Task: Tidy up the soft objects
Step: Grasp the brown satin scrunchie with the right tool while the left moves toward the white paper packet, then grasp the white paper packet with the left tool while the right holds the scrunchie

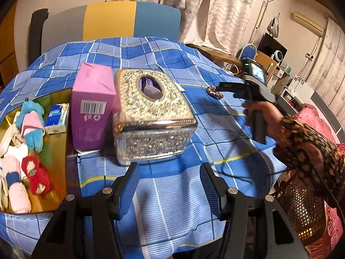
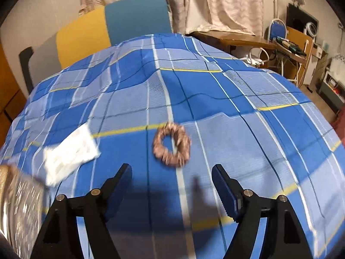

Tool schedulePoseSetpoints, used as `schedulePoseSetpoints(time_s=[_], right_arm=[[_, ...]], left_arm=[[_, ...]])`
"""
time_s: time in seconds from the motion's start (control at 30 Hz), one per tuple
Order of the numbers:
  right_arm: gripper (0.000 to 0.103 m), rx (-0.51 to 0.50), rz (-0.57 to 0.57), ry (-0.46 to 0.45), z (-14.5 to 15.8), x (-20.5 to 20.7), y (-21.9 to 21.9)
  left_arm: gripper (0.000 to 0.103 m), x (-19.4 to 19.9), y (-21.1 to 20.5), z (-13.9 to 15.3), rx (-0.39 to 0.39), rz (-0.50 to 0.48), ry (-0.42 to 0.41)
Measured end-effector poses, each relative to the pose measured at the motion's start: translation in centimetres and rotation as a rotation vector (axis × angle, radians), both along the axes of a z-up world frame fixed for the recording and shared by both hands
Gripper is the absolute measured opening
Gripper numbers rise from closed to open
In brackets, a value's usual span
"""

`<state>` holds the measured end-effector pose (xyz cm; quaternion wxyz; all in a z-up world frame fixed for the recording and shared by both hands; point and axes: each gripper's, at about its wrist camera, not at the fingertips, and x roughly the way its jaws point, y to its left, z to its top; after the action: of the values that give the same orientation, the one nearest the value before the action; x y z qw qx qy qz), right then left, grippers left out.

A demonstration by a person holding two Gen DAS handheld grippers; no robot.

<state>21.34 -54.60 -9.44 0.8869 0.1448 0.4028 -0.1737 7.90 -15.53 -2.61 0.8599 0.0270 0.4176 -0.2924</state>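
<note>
Scrunchie [image 2: 171, 144] is lying flat on the checked table [image 2: 237, 112], just beyond the right gripper [image 2: 172, 179], whose jaws are standing wide apart and empty. Left gripper [image 1: 168, 172] is hanging open and empty near the tissue box [image 1: 151, 116]; soft toys [image 1: 32, 127] are sitting far left.

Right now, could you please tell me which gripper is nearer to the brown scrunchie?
Right. The right gripper hangs just short of the scrunchie, jaws open. The left gripper sits beyond the tissue box, far off.
</note>
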Motion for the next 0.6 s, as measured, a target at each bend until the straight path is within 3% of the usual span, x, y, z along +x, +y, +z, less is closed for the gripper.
schedulePoseSetpoints(time_s=[0.17, 0.27, 0.5, 0.6], right_arm=[[0.077, 0.016, 0.0, 0.038, -2.1, 3.5, -1.3], [0.072, -0.008, 0.023, 0.055, -3.2, 4.4, -1.1], [0.028, -0.027, 0.075, 0.037, -3.5, 4.3, -1.1], [0.024, -0.006, 0.08, 0.035, -3.3, 3.8, -1.5]], left_arm=[[0.058, 1.1, -1.0, 0.6, -0.001, 0.006, 0.011], [0.058, 1.5, -1.6, 0.9, 0.004, -0.001, 0.006], [0.058, 2.5, -3.7, 1.8, 0.001, -0.023, 0.015], [0.058, 3.0, -4.6, 2.7, 0.003, -0.03, 0.008]])
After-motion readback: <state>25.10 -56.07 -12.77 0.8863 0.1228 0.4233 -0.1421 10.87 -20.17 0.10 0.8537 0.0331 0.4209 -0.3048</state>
